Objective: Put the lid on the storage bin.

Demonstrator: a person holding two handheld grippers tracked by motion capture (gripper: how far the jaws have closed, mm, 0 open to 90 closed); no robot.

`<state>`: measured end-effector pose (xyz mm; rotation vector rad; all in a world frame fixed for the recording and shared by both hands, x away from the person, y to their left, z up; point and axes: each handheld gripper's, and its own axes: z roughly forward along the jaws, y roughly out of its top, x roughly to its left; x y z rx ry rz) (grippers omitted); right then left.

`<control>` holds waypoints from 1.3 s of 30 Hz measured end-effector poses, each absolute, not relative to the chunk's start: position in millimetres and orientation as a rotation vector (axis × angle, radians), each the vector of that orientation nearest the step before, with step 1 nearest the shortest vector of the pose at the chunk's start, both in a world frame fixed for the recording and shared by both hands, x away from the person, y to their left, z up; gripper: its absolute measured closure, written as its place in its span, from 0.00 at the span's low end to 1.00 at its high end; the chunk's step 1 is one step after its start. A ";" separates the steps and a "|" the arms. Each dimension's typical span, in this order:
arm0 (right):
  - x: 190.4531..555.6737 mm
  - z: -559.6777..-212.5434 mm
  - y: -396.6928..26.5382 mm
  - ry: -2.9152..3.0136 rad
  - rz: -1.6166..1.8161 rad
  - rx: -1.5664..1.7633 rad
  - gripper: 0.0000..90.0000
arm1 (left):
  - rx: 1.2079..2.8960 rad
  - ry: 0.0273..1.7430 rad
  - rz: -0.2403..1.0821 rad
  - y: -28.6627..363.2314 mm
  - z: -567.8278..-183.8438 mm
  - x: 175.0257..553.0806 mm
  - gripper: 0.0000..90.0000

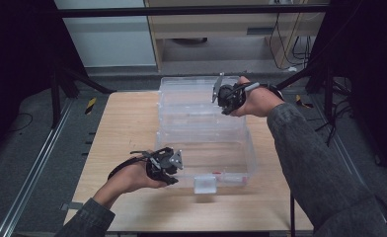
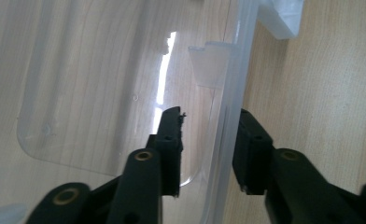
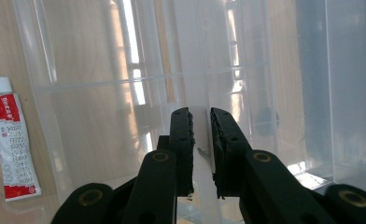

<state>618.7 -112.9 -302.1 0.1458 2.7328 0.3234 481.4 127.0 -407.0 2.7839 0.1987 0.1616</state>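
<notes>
The high view takes in grey floor and the pale wooden worktop [image 1: 127, 133] under a clear plastic box [image 1: 201, 148]. The right gripper [image 3: 200, 122] is clamped on its far rim; a red-and-white tube [image 3: 12, 140] lies left of those jaws. The left gripper [image 2: 209, 135] straddles the near wall, jaws apart.

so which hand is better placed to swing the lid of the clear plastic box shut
Right, probably. The right hand-held gripper is shut on the rim of the open lid of the clear plastic box; the left hand-held gripper straddles the box's front wall.
</notes>
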 end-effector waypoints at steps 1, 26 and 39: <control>618.7 -302.0 -112.9 2.734 0.322 0.143 0.89 | 2.784 0.195 0.148 127.0 -406.8 481.6 0.79; 613.9 -296.8 -109.3 2.757 0.300 0.082 0.94 | 2.764 0.265 0.185 125.3 -405.5 475.6 0.90; 593.8 -290.3 -104.6 2.734 0.307 0.023 0.96 | 2.739 0.318 0.208 126.9 -408.4 472.1 0.89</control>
